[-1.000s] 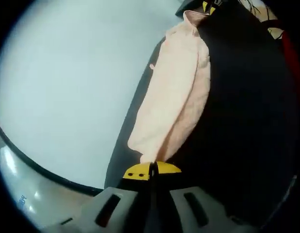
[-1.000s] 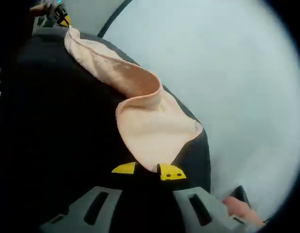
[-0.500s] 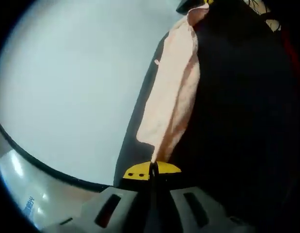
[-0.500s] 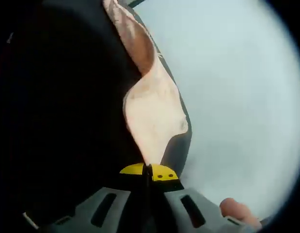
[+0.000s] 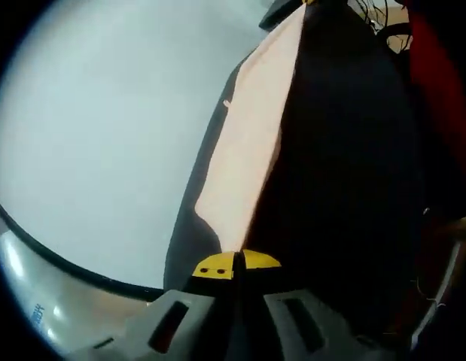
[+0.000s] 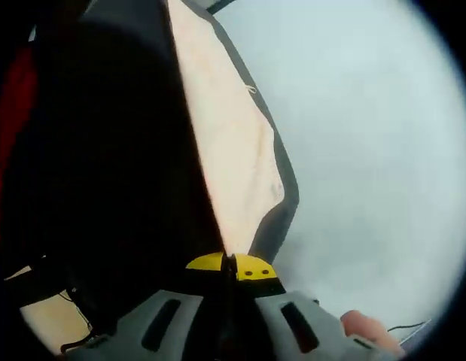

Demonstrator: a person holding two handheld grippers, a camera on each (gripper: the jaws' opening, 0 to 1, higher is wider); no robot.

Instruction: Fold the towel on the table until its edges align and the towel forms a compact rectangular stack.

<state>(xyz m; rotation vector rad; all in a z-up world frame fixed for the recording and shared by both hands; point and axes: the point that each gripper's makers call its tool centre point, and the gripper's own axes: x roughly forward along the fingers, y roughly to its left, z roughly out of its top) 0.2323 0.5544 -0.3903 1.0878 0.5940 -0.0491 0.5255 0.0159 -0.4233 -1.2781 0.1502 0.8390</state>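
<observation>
two grippers each pinch one end of the peach towel (image 5: 248, 158): the left gripper (image 5: 236, 265) has its yellow-tipped jaws pressed together on the near corner, and the right gripper (image 6: 231, 266) clamps the other end likewise. from each claw the cloth runs straight ahead, long axis stretched taut between the two, held in the air above the pale table (image 5: 105, 135), where its shadow falls. it looks flat, smooth and narrow, seen nearly edge-on. neither hand is nearer; the next fold likely depends on lowering both ends evenly.
</observation>
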